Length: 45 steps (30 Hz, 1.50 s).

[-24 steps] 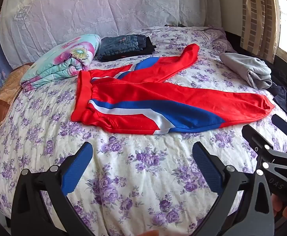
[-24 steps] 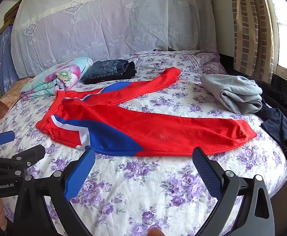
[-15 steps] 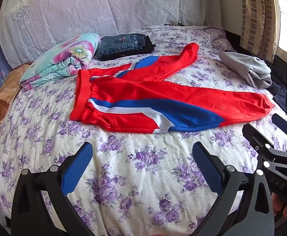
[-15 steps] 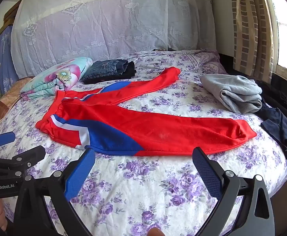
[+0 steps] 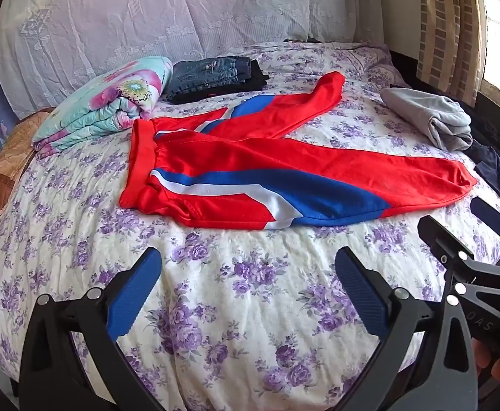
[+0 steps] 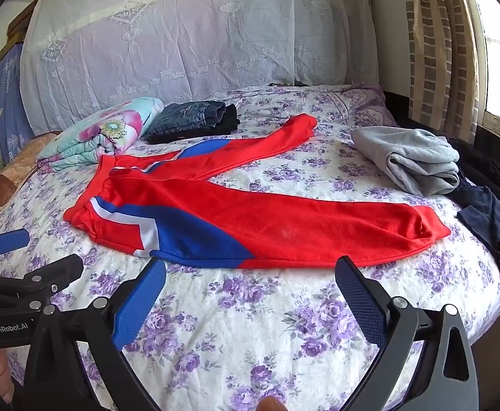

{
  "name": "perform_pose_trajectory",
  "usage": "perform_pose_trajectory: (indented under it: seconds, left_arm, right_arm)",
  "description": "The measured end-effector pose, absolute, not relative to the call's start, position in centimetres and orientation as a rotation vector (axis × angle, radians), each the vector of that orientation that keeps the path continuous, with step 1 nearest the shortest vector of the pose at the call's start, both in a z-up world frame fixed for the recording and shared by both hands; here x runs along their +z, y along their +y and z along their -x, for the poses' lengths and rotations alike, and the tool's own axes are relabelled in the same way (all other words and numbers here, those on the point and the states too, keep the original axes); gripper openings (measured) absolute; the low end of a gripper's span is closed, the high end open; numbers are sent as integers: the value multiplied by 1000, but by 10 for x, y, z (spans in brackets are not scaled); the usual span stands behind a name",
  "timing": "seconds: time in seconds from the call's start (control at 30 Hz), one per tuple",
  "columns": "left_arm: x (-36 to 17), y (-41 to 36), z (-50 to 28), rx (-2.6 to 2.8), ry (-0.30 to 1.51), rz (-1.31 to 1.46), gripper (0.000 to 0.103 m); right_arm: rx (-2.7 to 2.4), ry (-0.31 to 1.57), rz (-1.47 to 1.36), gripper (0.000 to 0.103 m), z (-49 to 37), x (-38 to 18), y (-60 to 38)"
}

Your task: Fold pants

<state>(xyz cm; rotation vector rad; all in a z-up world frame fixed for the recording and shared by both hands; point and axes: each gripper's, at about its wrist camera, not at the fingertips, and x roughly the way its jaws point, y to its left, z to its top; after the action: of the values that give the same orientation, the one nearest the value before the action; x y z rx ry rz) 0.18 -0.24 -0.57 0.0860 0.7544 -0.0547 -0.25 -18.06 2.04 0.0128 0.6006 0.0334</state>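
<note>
Covering nearly everything before me, the bed (image 5: 236, 301) in its purple-flowered sheet carries the red pants (image 5: 284, 171), unfolded at its middle with both legs splayed toward the window. My left gripper (image 5: 248, 289) and right gripper (image 6: 250, 294) hover short of them, jaws spread wide, gripping nothing.

Bare bedspread (image 5: 250, 291) lies before pants (image 5: 284, 178); grey garment (image 6: 411, 161) seemingly apart

red pants (image 5: 284, 171): 1 | folded jeans (image 5: 212, 70): 1 | grey garment (image 5: 431, 120): 1 | floral quilt (image 5: 112, 106): 1 | grippers: left gripper (image 5: 246, 287), right gripper (image 6: 250, 294): 2
</note>
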Motion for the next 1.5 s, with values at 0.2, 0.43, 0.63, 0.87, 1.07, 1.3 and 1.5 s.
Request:
perform_pose_trajectory:
  seconds: [0.2, 0.43, 0.63, 0.87, 1.07, 1.3, 1.5]
  left_arm:
    - [-6, -4, -2, -56, 756, -86, 98]
    - [-7, -3, -2, -56, 756, -86, 99]
    - [-9, -2, 1, -56, 753, -84, 98]
    - [-9, 0, 2, -53, 753, -83, 98]
    - [-8, 0, 1, -52, 754, -84, 98]
    - [-8, 3, 1, -53, 754, -83, 98]
    - [-7, 5, 1, -54, 757, -82, 98]
  right_arm:
    - [32, 604, -9, 100, 1, 18, -179]
    - [31, 606, -8, 100, 1, 17, -178]
    - [28, 606, -7, 100, 0, 17, -178]
    - [22, 604, -13, 100, -1, 17, -182]
    - [21, 604, -15, 100, 0, 19, -187]
    - [18, 605, -15, 100, 0, 18, -189]
    - [18, 604, -15, 100, 0, 18, -189]
